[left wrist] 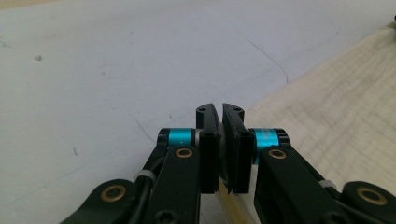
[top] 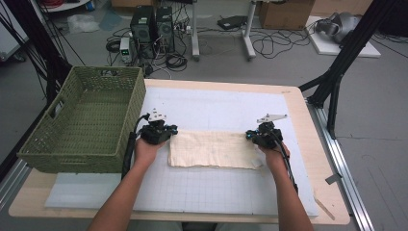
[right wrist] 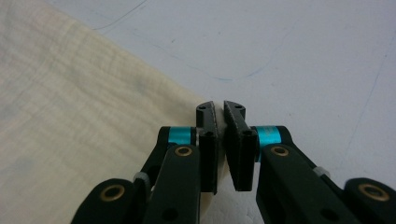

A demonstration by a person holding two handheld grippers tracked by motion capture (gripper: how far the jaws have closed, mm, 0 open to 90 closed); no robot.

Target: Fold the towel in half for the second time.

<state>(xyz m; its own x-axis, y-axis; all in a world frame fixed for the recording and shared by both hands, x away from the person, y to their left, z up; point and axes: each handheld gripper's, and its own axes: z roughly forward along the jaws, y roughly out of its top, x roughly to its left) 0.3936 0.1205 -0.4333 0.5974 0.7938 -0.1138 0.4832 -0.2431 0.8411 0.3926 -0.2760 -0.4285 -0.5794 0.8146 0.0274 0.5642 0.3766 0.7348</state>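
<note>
Grippers are gripping the cream cloth (top: 211, 149) lying on the table (top: 308, 125): left gripper (top: 169, 132) pinching its far-left corner, right gripper (top: 250, 135) its far-right corner.

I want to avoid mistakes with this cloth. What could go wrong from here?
1. Both grippers, left and right, pinch only the far corners of the cloth; a thin corner might slip out.
2. The basket stands close to the left gripper, so a wide swing might hit it.

One cloth (top: 211, 149); one basket (top: 84, 120); two grippers (top: 161, 132)
</note>
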